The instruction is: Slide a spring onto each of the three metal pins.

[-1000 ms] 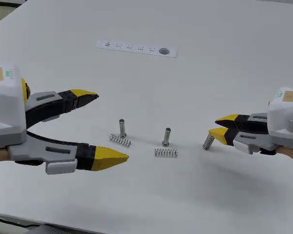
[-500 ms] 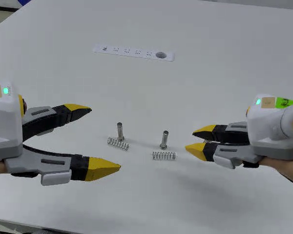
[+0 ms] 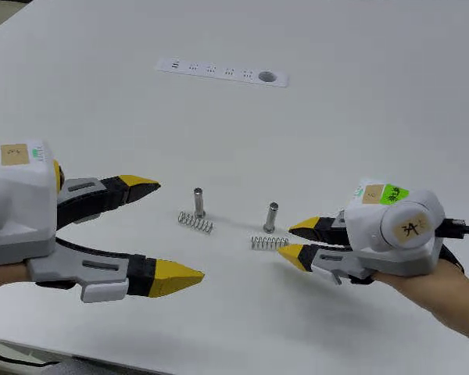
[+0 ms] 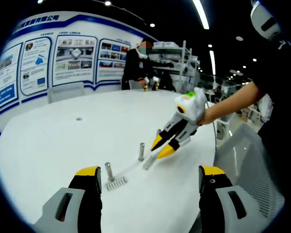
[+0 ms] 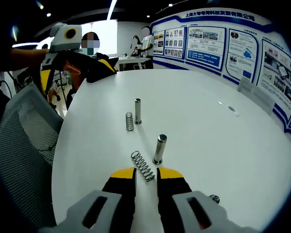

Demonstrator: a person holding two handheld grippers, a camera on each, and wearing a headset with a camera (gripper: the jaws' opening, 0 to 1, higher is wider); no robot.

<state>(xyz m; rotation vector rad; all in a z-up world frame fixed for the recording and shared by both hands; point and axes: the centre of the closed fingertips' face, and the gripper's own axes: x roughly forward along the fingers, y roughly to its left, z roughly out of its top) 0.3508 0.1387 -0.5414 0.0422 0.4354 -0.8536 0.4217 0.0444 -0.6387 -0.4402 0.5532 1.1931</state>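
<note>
Right gripper view shows a spring (image 5: pixel 142 166) just before parted jaws.

Silver metal cylinder pins standing upright: 2, first pin (image 3: pixel 198 201) and second pin (image 3: pixel 271 216). Small steel coil springs lying flat and loose: 2, first spring (image 3: pixel 195 223) and second spring (image 3: pixel 268 243), one beside each pin. Handheld white-bodied grippers with black jaws and yellow tips: 2, left gripper (image 3: pixel 180 230) and right gripper (image 3: pixel 285 239). Long white power strip (image 3: pixel 219 72) set flat in the tabletop: 1. Round white table (image 3: pixel 359 125): 1. Small metal bit (image 5: pixel 214 198) beside the right gripper's jaw in the right gripper view: 1, too small to tell its kind.
</note>
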